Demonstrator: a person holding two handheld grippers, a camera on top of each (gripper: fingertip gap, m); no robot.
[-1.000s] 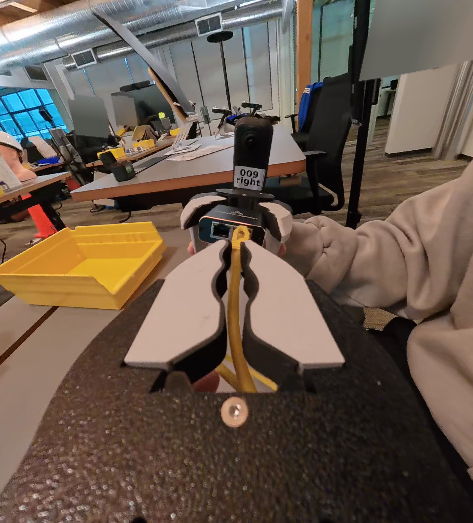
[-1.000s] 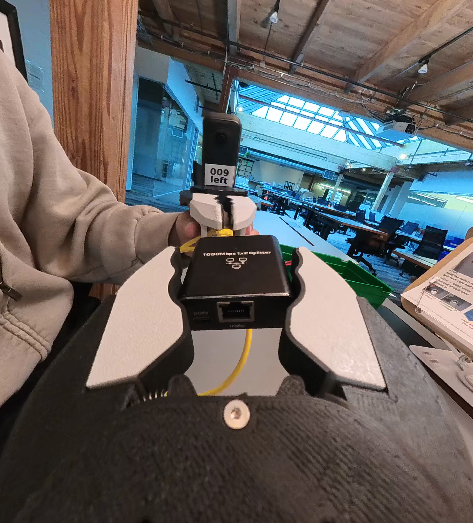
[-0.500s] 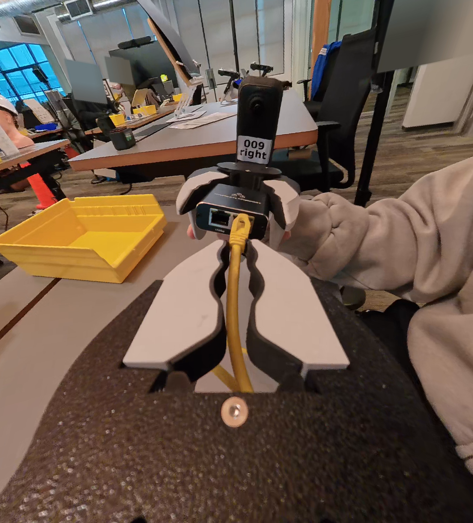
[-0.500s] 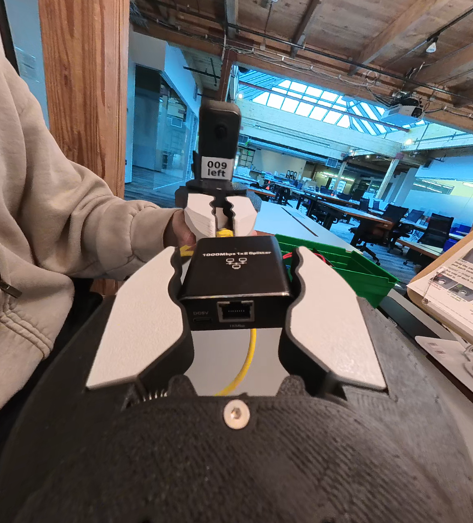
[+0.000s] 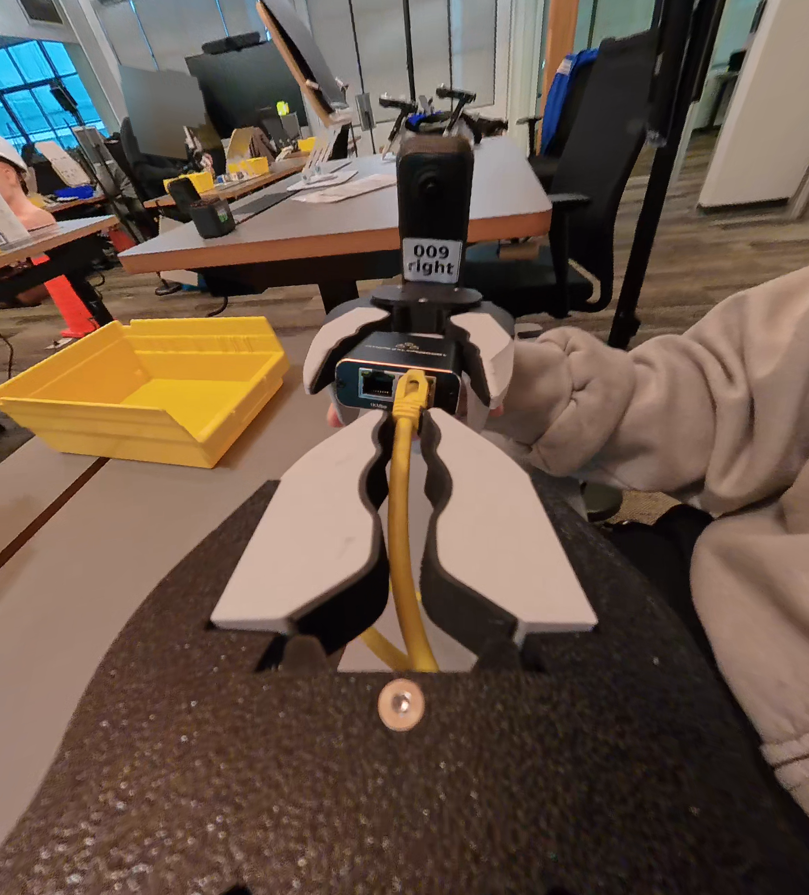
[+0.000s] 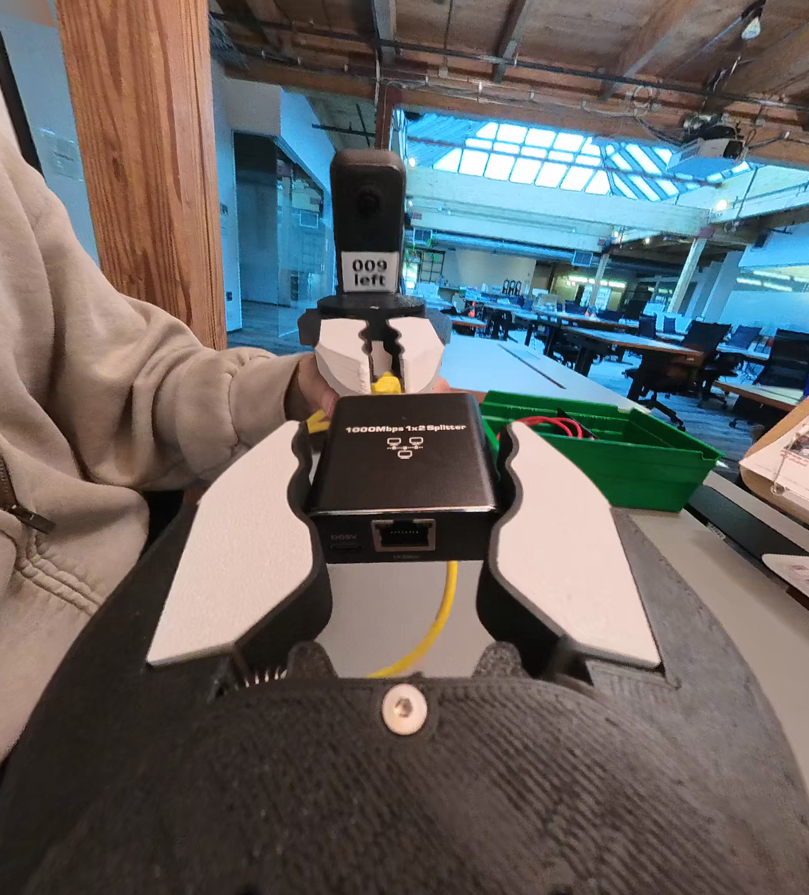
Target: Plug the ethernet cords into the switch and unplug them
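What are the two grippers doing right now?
Left gripper: closed on the yellow cable.
Right gripper: closed on the black box.

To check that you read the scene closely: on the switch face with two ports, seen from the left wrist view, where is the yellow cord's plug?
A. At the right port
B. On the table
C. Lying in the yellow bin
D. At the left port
A: the yellow cord's plug sits at the right port of the switch; the left port is empty.
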